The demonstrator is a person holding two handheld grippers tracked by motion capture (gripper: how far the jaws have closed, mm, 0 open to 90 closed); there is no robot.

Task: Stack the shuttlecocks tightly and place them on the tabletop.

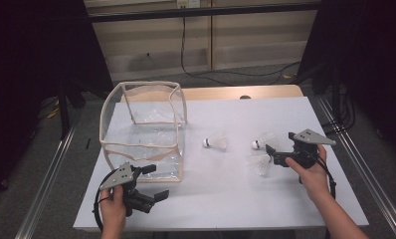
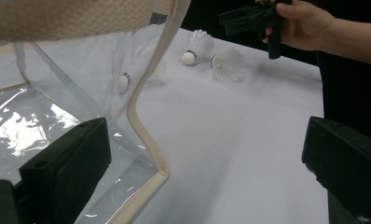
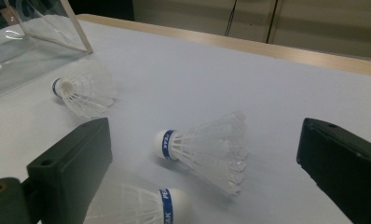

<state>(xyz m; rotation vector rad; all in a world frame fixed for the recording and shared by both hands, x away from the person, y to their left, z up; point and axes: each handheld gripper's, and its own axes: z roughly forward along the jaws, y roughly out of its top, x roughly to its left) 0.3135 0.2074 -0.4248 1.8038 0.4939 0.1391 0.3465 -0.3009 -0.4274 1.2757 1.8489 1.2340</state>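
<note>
Three shuttlecocks lie on the white tabletop (image 1: pixel 226 189). One shuttlecock (image 3: pixel 202 147) rests between the right gripper's (image 1: pixel 278 156) released fingers (image 3: pixel 69 168), untouched. The left gripper (image 1: pixel 153 186), fingers spread and empty, sits beside one clear bag (image 1: pixel 141 129).

A clear bag (image 1: pixel 144 130) stands on the table (image 1: pixel 226 199) at 9 o'clock. Three shuttlecocks lie to its 3 o'clock: one (image 1: pixel 216 142) just beside it, two (image 1: pixel 263 141) (image 1: pixel 259 164) further right, near the right gripper (image 1: pixel 278 155). The left gripper (image 1: pixel 155 182) sits at the bag's 6 o'clock.
</note>
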